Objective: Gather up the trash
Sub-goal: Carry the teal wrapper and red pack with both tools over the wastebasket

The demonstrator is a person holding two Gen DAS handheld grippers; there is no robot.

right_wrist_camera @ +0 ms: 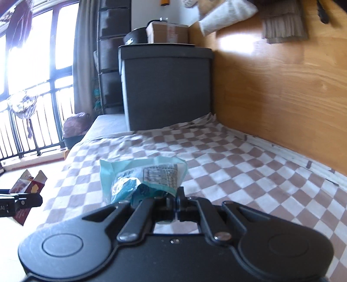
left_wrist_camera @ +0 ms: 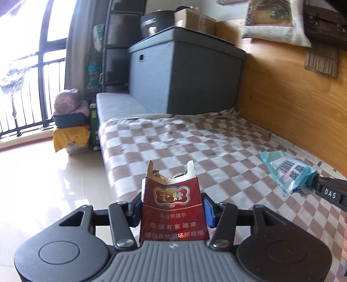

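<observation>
A: Nearest the lens, lower centre of the left wrist view: left gripper (left_wrist_camera: pixel 172 213), blue pads pressed on both sides of a torn red cigarette pack (left_wrist_camera: pixel 172 208). Pack upright, ragged top open.

B: Confirmed from the right wrist view. Same pack at far left edge, clamped between dark fingers, over the bed's edge where the checked cover meets the floor.

A: Right gripper (right_wrist_camera: pixel 176 202)?

B: Jaws closed tight, pinching a crumpled teal plastic wrapper (right_wrist_camera: pixel 147 175). Wrapper fans out ahead of the tips, above the checked bed cover (right_wrist_camera: pixel 238 173). Cannot tell whether it touches the cloth.

A: In the left view that wrapper sits at the right edge, lifted off the cover.

B: Edges. Wooden wall panel (left_wrist_camera: pixel 292 97) closes the right side, running from upper right down. Grey storage box (left_wrist_camera: pixel 184 71) blocks the far end of the bed, cardboard box (left_wrist_camera: pixel 195 19) on top.

A: Open room: glossy tiled floor (left_wrist_camera: pixel 43 184) at lower left, clear up to a pile of bags (left_wrist_camera: pixel 69 121) by the balcony railing (left_wrist_camera: pixel 28 104).

B: Both grippers tilt slightly downward, side by side, well apart.
</observation>
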